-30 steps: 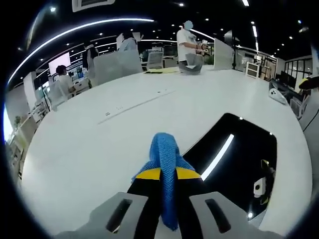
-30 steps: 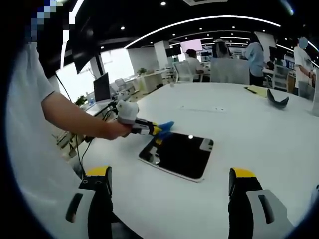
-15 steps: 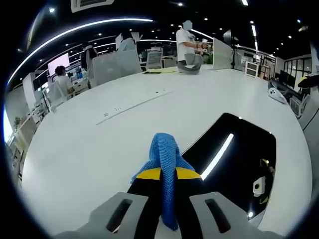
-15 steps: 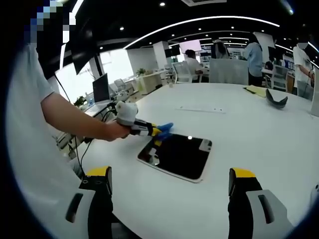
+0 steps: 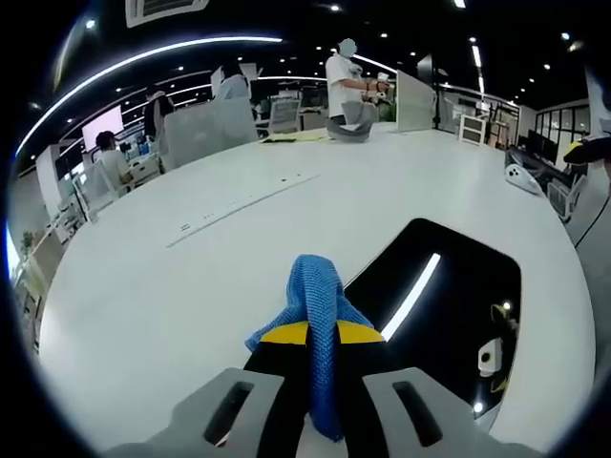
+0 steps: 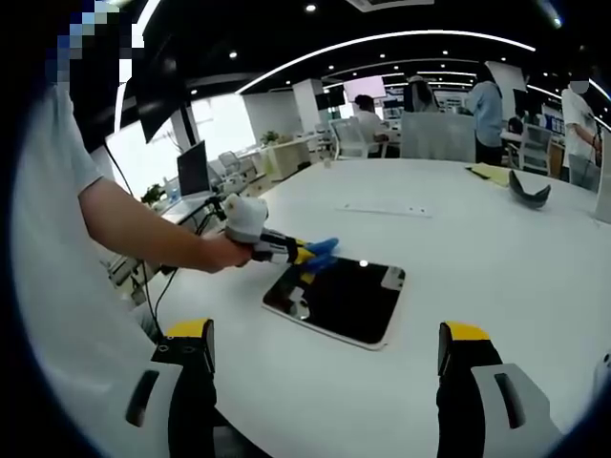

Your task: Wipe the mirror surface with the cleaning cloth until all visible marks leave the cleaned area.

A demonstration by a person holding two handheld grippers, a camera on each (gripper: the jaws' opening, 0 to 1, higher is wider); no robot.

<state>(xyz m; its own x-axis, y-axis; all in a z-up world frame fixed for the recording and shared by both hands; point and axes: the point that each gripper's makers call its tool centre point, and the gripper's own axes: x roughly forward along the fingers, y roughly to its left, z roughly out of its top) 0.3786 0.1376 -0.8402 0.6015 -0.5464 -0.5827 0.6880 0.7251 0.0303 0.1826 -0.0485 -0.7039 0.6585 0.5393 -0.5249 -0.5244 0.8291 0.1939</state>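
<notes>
- While the blue knitted cleaning cloth (image 5: 317, 315) stood bunched and upright between its yellow-tipped jaws, the left gripper (image 5: 322, 336) was clamped tight on it, at 6 o'clock in the left gripper view.
- A flat, dark, rectangular mirror with rounded corners (image 5: 449, 315) lay on the wide white round table (image 5: 172, 286), at about 4 o'clock from the cloth in that view; it reflected a bright ceiling strip light.
- Seen from the right gripper view, the cloth tip (image 6: 320, 246) sat at the mirror's (image 6: 339, 301) far left corner, at 10 o'clock from the mirror's middle; whether it touched the glass could not be told.
- The person's left hand (image 6: 229, 253) gripped the left tool in that view.
- The right gripper (image 6: 325, 353) was wide open and empty, jaws at 7 and 5 o'clock, near the mirror but well apart from the cloth.
- Judged from this, wiping seemed barely begun: the cloth was only at one corner, and most of the glass remained to be covered. Marks were too small to make out.
</notes>
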